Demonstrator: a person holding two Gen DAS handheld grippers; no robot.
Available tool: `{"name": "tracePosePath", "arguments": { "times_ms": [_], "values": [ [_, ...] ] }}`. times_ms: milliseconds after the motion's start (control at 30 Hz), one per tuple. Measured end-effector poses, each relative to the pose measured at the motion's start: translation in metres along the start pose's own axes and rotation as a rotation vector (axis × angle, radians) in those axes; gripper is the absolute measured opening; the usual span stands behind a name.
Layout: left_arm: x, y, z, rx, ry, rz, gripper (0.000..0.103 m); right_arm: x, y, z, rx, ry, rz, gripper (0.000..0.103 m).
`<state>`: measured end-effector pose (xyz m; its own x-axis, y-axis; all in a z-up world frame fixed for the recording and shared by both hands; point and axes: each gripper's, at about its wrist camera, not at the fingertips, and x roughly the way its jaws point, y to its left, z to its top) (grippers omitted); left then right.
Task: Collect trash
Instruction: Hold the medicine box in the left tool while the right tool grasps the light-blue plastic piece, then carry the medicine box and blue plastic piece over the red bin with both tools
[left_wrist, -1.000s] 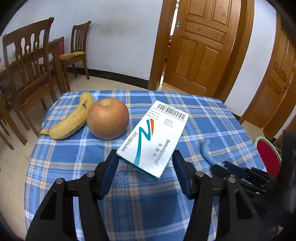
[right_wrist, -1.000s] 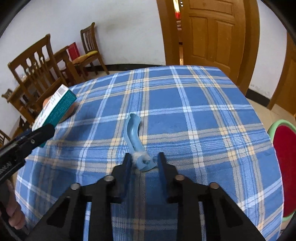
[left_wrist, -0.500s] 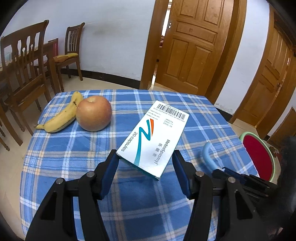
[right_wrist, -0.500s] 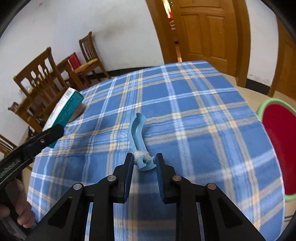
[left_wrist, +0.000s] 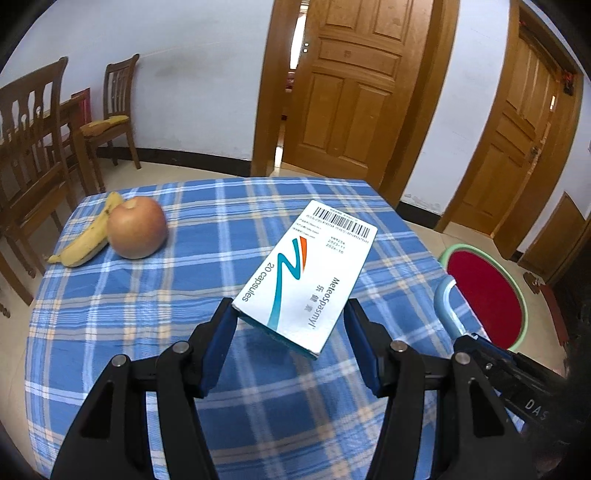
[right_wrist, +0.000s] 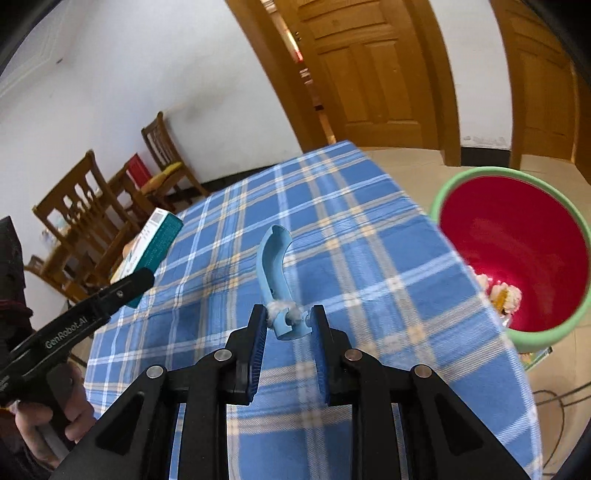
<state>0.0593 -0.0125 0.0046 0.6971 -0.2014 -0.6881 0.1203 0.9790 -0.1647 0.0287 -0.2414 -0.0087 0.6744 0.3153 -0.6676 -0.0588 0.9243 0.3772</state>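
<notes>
Two items of trash were held clear of the checked tablecloth (left_wrist: 147, 314): the left gripper (left_wrist: 291, 332) had its jaws pinching the near end of a white medicine box (left_wrist: 310, 273), and the right gripper (right_wrist: 288, 328) had its jaws pressed onto the base of a curved blue plastic piece (right_wrist: 275, 266). The likeliest fault from this position was a dropped load, because each item was gripped only at one end and most of its length projected forward, so a sudden swing could lever it out of the pads. A second risk was a release short of the red bin (right_wrist: 517, 251) on the floor just beside the table edge. Both grippers were angled downward, side by side, the right one nearer the bin. The apple (left_wrist: 136, 227) and banana (left_wrist: 88, 236) lay touching at the far left corner, well apart from both
</notes>
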Motion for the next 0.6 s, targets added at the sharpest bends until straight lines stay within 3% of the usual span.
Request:
{"name": "tracePosePath", "arguments": {
  "times_ms": [600],
  "values": [
    [-0.002, -0.063, 0.001, 0.065, 0.013, -0.074, 0.06, -0.055, -0.053, 0.0, 0.1, -0.105, -0.039, 0.024]
  ]
}}
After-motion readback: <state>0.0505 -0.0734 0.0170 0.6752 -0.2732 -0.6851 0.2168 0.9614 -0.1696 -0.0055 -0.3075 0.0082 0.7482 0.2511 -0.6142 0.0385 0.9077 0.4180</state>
